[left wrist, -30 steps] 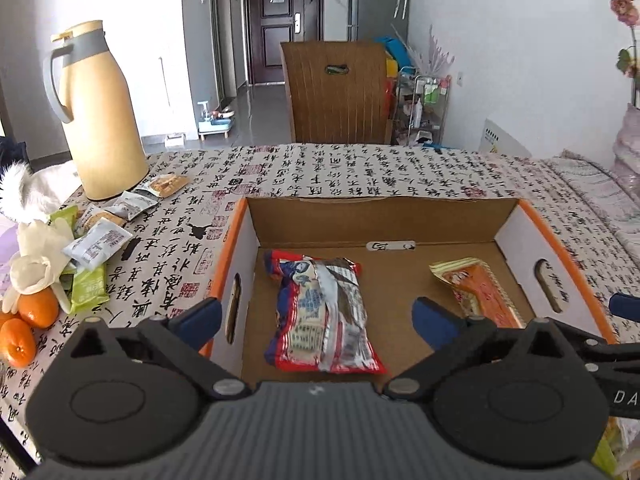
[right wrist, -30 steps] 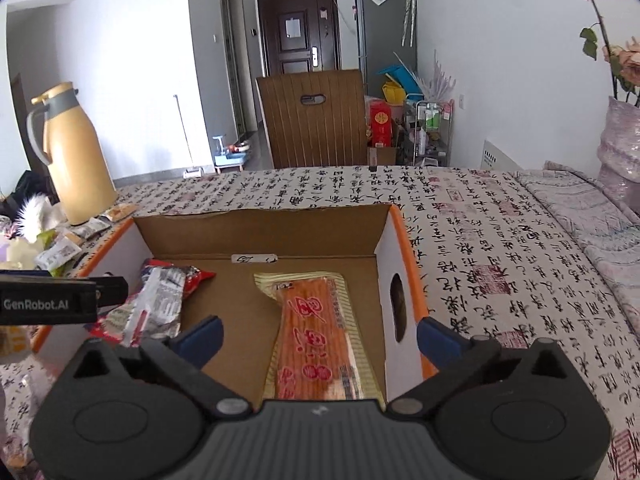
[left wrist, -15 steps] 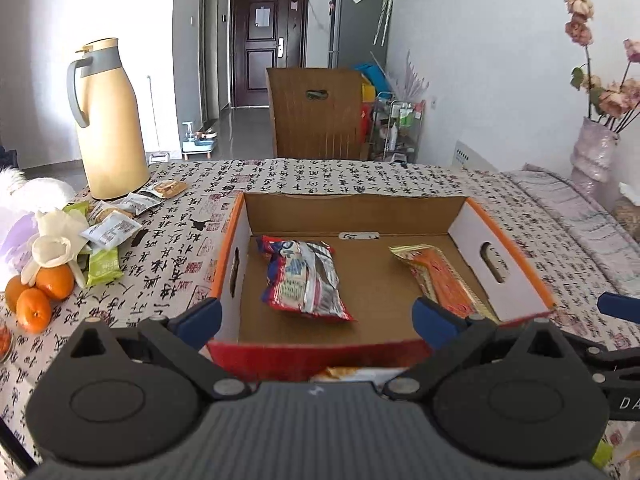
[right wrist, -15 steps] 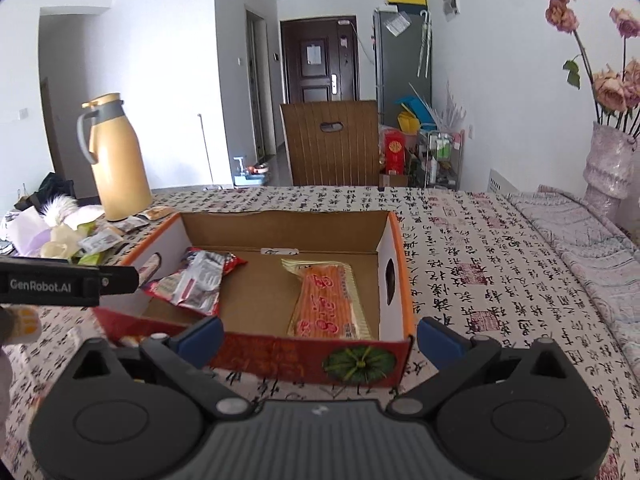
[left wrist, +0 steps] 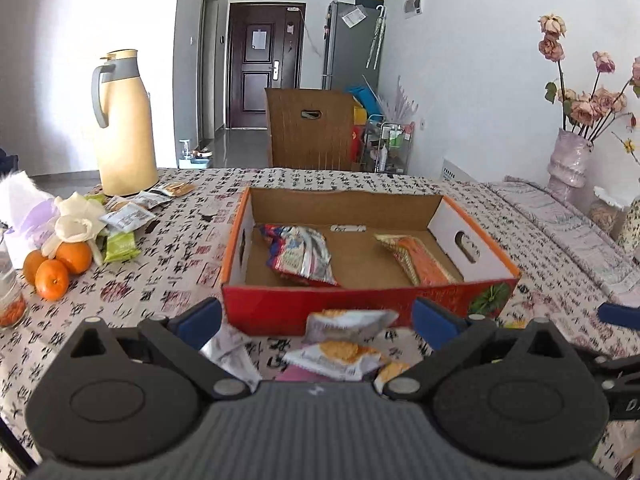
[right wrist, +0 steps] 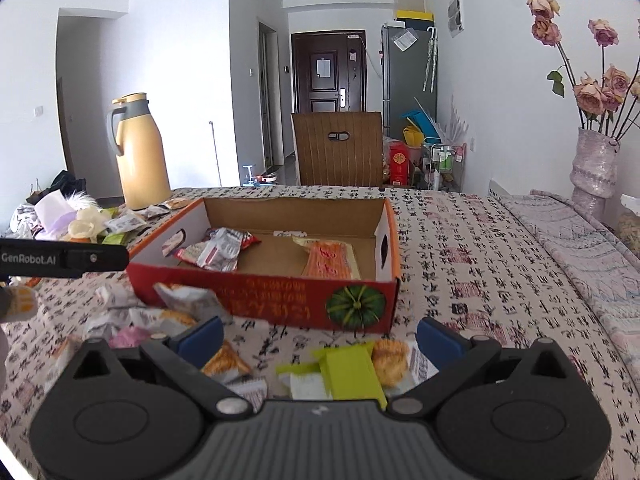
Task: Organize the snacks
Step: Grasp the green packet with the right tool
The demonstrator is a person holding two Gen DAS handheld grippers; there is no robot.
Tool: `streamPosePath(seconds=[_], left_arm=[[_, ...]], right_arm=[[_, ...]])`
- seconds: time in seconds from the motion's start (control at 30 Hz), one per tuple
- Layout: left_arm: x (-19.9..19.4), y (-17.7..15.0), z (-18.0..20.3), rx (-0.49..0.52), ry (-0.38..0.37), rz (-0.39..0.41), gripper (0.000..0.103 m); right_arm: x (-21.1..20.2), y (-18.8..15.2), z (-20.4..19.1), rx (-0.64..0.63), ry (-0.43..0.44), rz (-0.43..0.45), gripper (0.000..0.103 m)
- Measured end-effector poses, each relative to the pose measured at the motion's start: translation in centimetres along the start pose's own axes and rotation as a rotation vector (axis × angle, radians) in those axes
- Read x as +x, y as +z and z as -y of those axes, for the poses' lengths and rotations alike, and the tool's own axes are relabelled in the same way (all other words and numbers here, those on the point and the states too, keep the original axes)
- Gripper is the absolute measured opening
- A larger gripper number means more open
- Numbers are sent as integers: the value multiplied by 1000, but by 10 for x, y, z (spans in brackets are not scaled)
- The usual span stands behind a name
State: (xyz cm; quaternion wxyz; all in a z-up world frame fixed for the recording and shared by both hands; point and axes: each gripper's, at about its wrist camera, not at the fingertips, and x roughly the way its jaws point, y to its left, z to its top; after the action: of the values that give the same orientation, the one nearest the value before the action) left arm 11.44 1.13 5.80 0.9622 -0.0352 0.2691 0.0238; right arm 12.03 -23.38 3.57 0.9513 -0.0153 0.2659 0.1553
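**Grippers spread, empty, short of box**

Box (left wrist: 360, 310) straight ahead of left gripper (left wrist: 316, 316), on table (left wrist: 176, 256); red front wall facing, open top. Inside: red-and-silver pack (left wrist: 300, 254) ahead-left, orange pack (left wrist: 420, 260) ahead-right, well apart. Left jaws wide apart, nothing clamped. Between and just below blue fingertips (left wrist: 200, 318): loose cracker packets (left wrist: 340, 344) on cloth, just short of box front. Silver packet (left wrist: 230, 354) beside left finger. Far left of gripper: oranges (left wrist: 56, 268), green packet (left wrist: 120, 246), more small packets near thermos (left wrist: 124, 124). Far right: vase (left wrist: 570, 160) with dried roses. Blue tip of other gripper at right edge.

Right gripper (right wrist: 318, 336) likewise wide apart, holding nothing. Box (right wrist: 280, 304) ahead and slightly left, pumpkin print on near wall. Same two packs inside: red-and-silver (right wrist: 218, 250) left, orange (right wrist: 332, 260) right. Between fingers, close in: yellow-green packet (right wrist: 348, 372), cracker packets either side, all lying on table (right wrist: 480, 260). More packets (right wrist: 160, 312) ahead-left, against box front. Left tool's black bar at left edge. Thermos (right wrist: 140, 152) far ahead-left; chair (right wrist: 338, 148) beyond table.
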Motion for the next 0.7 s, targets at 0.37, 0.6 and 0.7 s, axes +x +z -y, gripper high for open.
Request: streamPosePath(seconds=[0.37, 0.6, 0.7], left_arm=[[-13, -43, -10, -15, 7, -25, 103], [-13, -64, -6, -28, -15, -46, 103], [-7, -68, -6, -31, -20, -68, 103]], right_arm=[[-22, -37, -1, 33, -5, -24, 103], [-20, -56, 4, 72, -38, -49, 103], [-17, -59, 6, 71, -51, -57, 102]])
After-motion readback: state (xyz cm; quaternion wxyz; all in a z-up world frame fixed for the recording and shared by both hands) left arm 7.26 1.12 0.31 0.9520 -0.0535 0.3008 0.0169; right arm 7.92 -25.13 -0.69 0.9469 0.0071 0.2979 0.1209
